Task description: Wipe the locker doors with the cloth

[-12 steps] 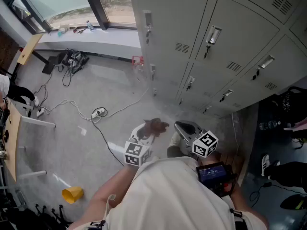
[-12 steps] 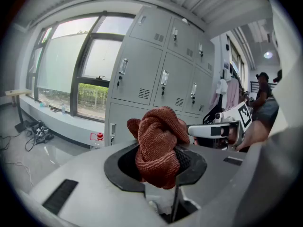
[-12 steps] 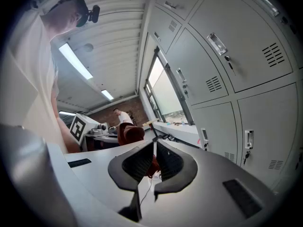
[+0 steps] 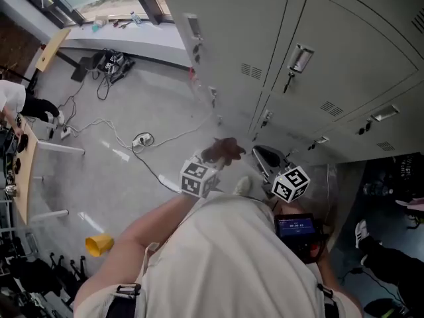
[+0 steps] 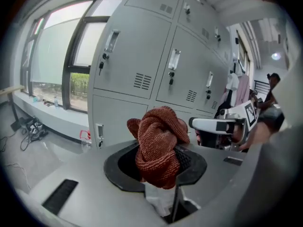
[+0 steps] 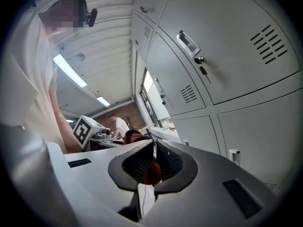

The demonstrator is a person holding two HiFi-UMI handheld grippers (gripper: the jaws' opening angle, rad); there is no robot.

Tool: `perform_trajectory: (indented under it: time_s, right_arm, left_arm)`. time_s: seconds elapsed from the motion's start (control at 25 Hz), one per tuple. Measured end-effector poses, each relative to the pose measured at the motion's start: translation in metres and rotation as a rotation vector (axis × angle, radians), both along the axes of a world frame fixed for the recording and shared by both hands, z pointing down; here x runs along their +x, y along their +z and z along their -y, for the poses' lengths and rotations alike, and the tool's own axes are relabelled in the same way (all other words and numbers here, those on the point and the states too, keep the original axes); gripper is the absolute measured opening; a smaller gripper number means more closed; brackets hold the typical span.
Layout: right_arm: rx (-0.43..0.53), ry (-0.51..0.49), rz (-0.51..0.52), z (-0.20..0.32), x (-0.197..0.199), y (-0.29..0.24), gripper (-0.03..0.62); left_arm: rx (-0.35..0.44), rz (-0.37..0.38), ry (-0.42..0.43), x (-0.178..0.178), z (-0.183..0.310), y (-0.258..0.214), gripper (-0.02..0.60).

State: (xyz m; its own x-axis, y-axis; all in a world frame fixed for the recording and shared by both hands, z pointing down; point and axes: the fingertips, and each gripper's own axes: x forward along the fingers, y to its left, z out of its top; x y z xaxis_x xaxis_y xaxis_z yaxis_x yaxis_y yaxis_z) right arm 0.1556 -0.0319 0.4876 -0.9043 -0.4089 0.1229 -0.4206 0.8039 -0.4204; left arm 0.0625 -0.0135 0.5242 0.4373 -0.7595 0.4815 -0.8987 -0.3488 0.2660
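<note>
The left gripper [image 5: 161,171] is clamped on a bunched red-brown cloth [image 5: 158,141], held up in front of the grey locker doors [image 4: 344,52] but clear of them. The right gripper [image 6: 152,162] sits just beside it, jaws drawn almost together on nothing I can see. To me wiping hasn't started: the next move calls for pressing the cloth's bulk onto a door panel and sweeping across it, steering round the handles [image 4: 299,59] and vents.
</note>
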Motion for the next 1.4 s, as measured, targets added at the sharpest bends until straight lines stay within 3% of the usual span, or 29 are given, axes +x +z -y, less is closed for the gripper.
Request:
perform_trajectory:
  time_s: [0.12, 0.44, 0.68, 0.84, 1.0, 1.16, 1.4]
  right_arm:
    - [-0.017, 0.042, -0.004, 0.015, 0.016, 0.002, 0.029]
    - [-0.056, 0.165, -0.095, 0.039, 0.051, 0.012, 0.029]
    - [-0.088, 0.266, -0.141, 0.027, 0.069, 0.006, 0.029]
    - [-0.109, 0.323, -0.153, 0.031, 0.067, 0.008, 0.029]
    - [-0.108, 0.319, -0.163, 0.037, 0.046, 0.01, 0.029]
    - [-0.109, 0.325, -0.166, 0.045, 0.025, 0.011, 0.029]
    - [-0.113, 0.317, -0.174, 0.049, -0.008, 0.011, 0.029]
  left_arm:
    - [-0.068, -0.022, 0.019, 0.02, 0.04, 0.023, 0.112]
    - [-0.077, -0.035, 0.071, 0.063, 0.158, 0.045, 0.112]
    - [-0.105, -0.043, 0.087, 0.066, 0.197, 0.048, 0.112]
    - [-0.109, -0.116, 0.157, 0.066, 0.2, 0.048, 0.112]
    - [-0.077, -0.146, 0.123, 0.017, 0.205, 0.032, 0.112]
    - [-0.052, -0.104, 0.074, -0.053, 0.216, 0.03, 0.112]
    - [-0.069, -0.049, -0.134, -0.171, 0.227, 0.048, 0.112]
